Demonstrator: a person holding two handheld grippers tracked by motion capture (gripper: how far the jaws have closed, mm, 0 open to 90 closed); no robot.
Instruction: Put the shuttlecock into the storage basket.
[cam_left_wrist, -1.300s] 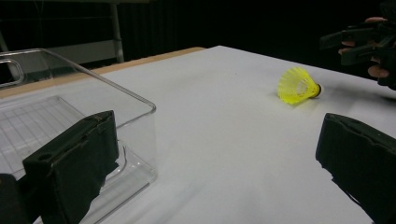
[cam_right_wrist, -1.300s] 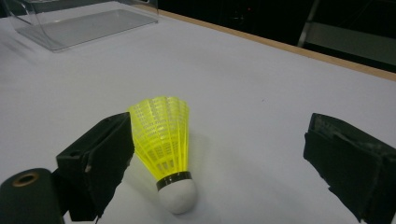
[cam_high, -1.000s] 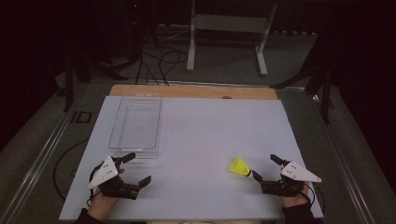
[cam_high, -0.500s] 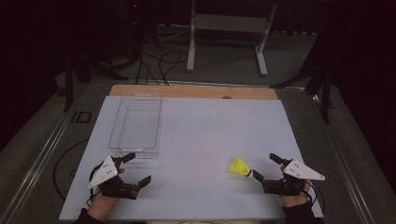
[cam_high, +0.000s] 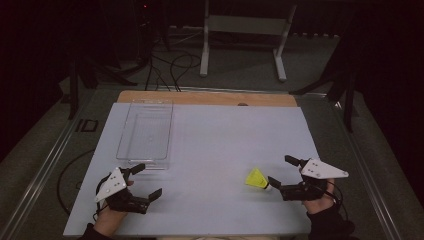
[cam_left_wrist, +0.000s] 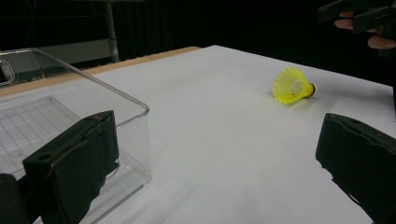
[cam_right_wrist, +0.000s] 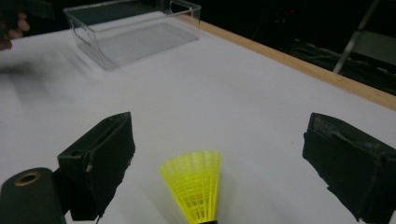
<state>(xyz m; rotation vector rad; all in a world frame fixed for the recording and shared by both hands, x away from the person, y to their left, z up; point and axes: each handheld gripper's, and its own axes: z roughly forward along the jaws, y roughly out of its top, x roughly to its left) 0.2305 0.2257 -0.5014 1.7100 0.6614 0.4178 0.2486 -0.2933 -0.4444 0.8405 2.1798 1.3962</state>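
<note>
A yellow shuttlecock lies on its side on the white table, front right. My right gripper is open just to its right, and its lower jaw almost touches the cork end. In the right gripper view the shuttlecock lies between the spread jaws of the right gripper, skirt pointing away. My left gripper is open at the front left, holding nothing. A clear plastic box stands empty just beyond it. The left gripper view shows the box and the shuttlecock farther off.
A wooden strip runs along the table's far edge. Beyond it are a metal stand and cables on a dark floor. A broad stretch of white table lies between the box and the shuttlecock.
The right gripper has shifted slightly beside the shuttlecock. The shuttlecock, the box and the left gripper are where they were.
</note>
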